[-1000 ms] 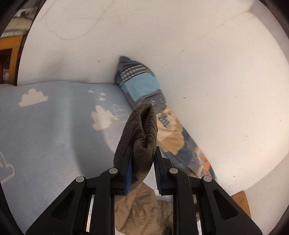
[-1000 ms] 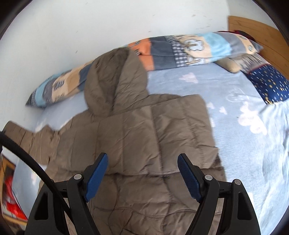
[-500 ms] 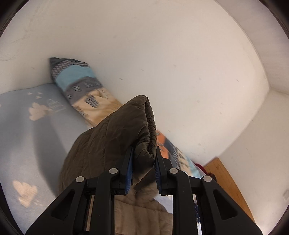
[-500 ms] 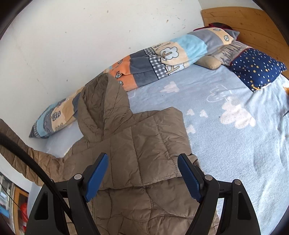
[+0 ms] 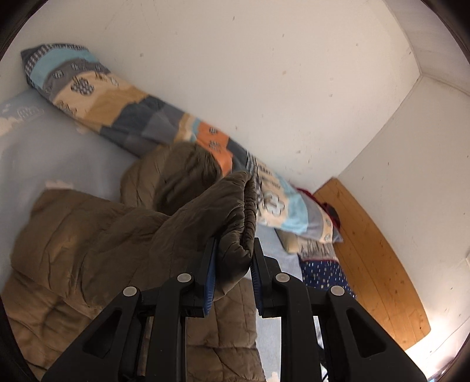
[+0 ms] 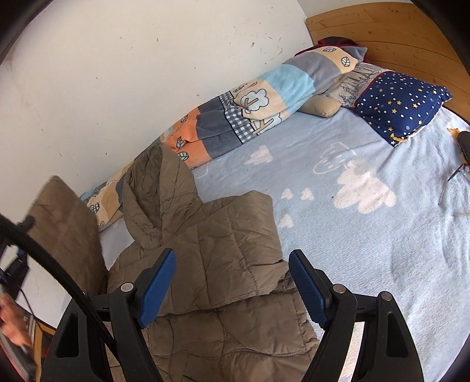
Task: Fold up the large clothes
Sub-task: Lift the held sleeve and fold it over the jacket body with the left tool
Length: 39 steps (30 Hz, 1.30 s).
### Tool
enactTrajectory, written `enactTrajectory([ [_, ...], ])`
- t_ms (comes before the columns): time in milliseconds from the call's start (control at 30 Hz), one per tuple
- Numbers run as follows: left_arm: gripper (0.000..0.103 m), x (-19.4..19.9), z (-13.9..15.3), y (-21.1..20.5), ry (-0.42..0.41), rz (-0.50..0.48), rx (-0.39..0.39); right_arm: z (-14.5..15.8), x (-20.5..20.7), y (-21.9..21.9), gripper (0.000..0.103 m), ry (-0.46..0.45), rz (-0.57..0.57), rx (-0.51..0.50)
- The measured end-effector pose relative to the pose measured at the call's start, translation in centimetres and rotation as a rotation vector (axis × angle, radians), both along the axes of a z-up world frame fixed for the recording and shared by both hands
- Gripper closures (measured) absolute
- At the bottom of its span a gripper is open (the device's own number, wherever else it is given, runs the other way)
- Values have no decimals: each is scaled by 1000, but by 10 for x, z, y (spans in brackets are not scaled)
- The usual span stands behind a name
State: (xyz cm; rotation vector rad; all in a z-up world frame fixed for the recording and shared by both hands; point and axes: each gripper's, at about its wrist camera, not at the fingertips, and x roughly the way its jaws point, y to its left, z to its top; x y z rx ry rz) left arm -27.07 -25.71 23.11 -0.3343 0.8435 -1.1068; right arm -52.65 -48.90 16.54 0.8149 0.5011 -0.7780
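Note:
A brown quilted hooded jacket (image 6: 211, 249) lies on the light blue bed cover (image 6: 367, 235), its right sleeve folded across the body and its hood (image 6: 158, 188) pointing to the wall. My left gripper (image 5: 233, 264) is shut on the cuff of the left sleeve (image 5: 235, 211) and holds it lifted above the jacket body (image 5: 73, 249). The lifted sleeve also shows in the right wrist view (image 6: 64, 235) at the left. My right gripper (image 6: 232, 282) is open and empty, hovering above the jacket's middle.
A long patchwork bolster (image 6: 249, 114) lies along the white wall (image 6: 117, 73). A navy star pillow (image 6: 402, 102) and a beige cushion (image 6: 320, 105) sit by the wooden headboard (image 6: 396, 26). Glasses (image 6: 452, 182) lie at the bed's right edge.
My left gripper has swung right with the sleeve cuff, bringing the jacket body and headboard into its view. My right gripper has drawn back a little and stays open.

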Motion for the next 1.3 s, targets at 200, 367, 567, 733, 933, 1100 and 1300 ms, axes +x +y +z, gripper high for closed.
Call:
enactTrajectory([
  [200,83,-37,-51,-43,19,-72,88,4,-16,-6,19,-12,-34,3],
  [367,83,-52,-104,-60,68,-100,177,4,-20,-9,19,-17,-42,13],
  [567,83,-62,-143,-74,59,-154,252,3,-17,-9,19,-16,-34,19],
  [733,82,-63,-166,-80,88,-184,291,3,-11,-8,19,-9,-25,18],
  [933,50,-64,-166,-75,114,-249,284,-3,-2,-8,19,13,-6,33],
  [1100,43,-59,-134,-45,19,-270,222,-14,8,-9,19,3,15,90],
  [1300,40,5,-114,14,-19,-117,201,-35,34,-2,35,-36,129,200],
])
